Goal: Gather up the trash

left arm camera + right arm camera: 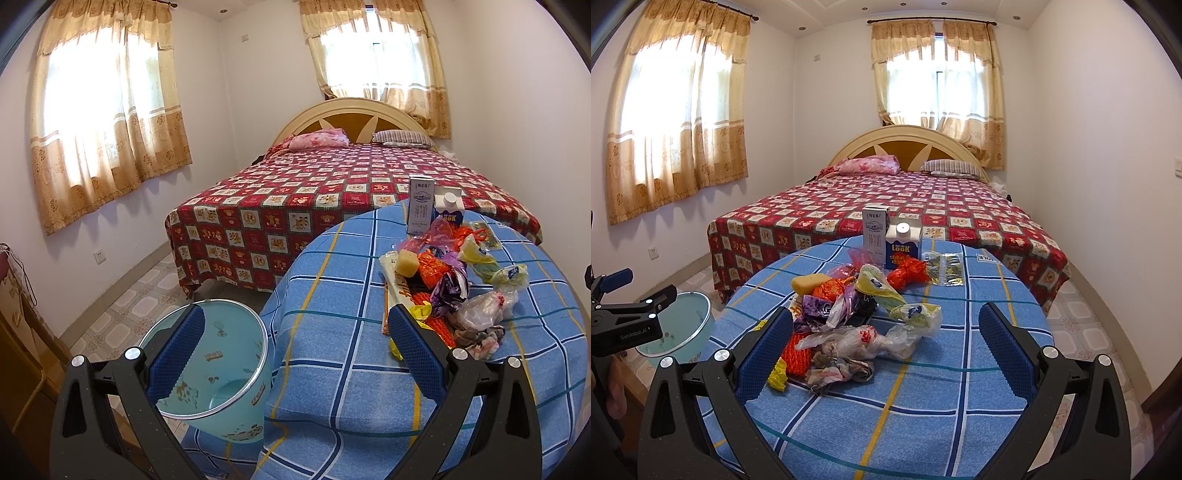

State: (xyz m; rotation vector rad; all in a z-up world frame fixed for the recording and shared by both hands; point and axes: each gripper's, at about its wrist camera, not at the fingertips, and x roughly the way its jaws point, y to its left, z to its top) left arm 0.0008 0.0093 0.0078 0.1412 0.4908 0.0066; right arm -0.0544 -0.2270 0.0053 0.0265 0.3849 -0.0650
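Both grippers — left, right — hold jaws wide, empty; the bin's base is hidden behind the table.

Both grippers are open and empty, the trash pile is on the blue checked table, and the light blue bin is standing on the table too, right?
Not quite: the light blue bin stands on the floor beside the table, as the left wrist view shows. The rest holds.
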